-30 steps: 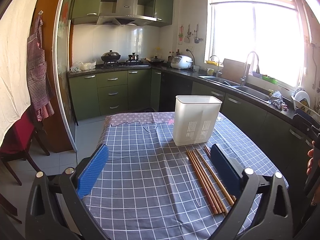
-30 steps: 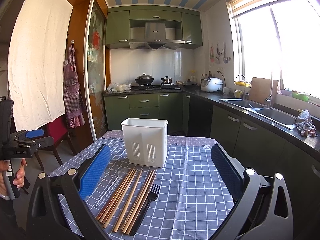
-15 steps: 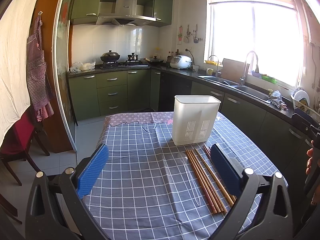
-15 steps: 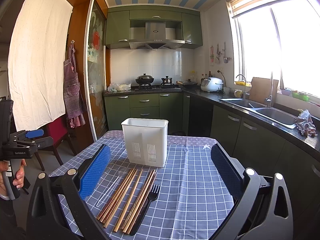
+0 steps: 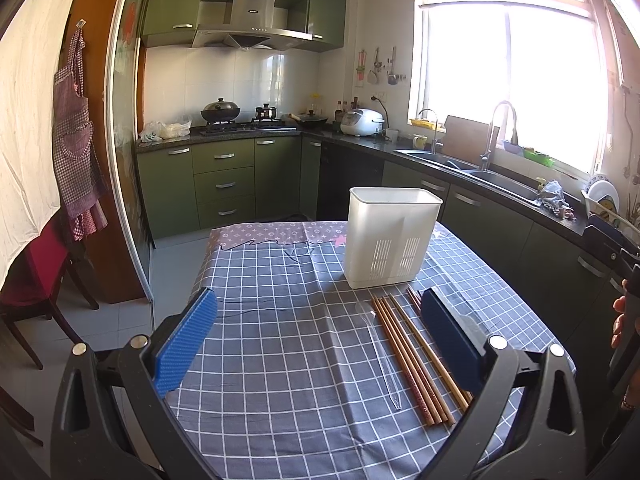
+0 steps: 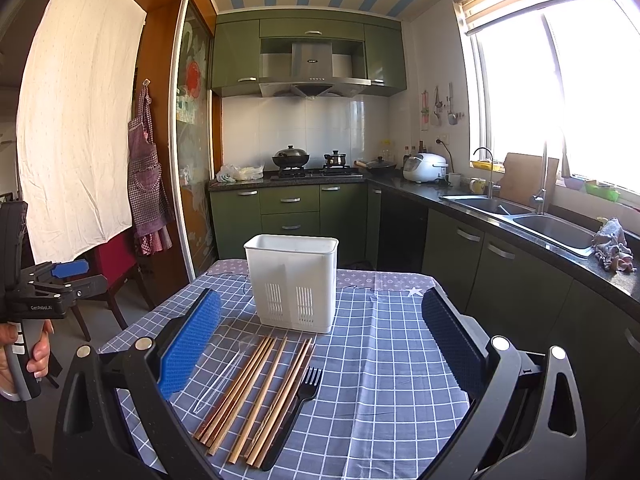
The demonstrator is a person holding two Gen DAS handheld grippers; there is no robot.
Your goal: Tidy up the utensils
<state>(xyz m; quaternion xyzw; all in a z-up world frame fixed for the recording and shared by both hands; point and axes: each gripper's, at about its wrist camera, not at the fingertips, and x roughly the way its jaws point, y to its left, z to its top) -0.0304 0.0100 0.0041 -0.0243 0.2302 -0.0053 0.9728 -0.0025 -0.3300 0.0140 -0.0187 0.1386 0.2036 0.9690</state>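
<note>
Several utensils lie side by side on the checked cloth of the worktop point(image 6: 400, 360), just in front of the white slotted holder point(image 6: 293, 282): a bundle of wooden chopsticks point(image 6: 260, 392), a black plastic fork point(image 6: 298, 412) at their right, and a clear plastic spoon point(image 6: 224, 376) at their left. The holder stands upright at the far middle of the cloth and, as far as its rim shows, has nothing sticking out of it, so the sorting looks not yet begun.

The right tongs point(image 6: 320, 348) are spread wide, holding nothing, with the utensils lying below and between their pads. The left tongs point(image 5: 320, 344) are likewise spread and empty, further to the left, with the chopsticks near their right pad.

All of these things look light and stiff. The chopsticks are thin, smooth and round, so they are likely to roll or slip out of a pinch; taking one or a pair across the middle of the shaft should keep it balanced. The fork lies flat and low; its handle near the middle is the sensible hold, away from the tines. The spoon is thin and hard to see against the cloth, probably slippery, and best pinched along its narrow handle.
</note>
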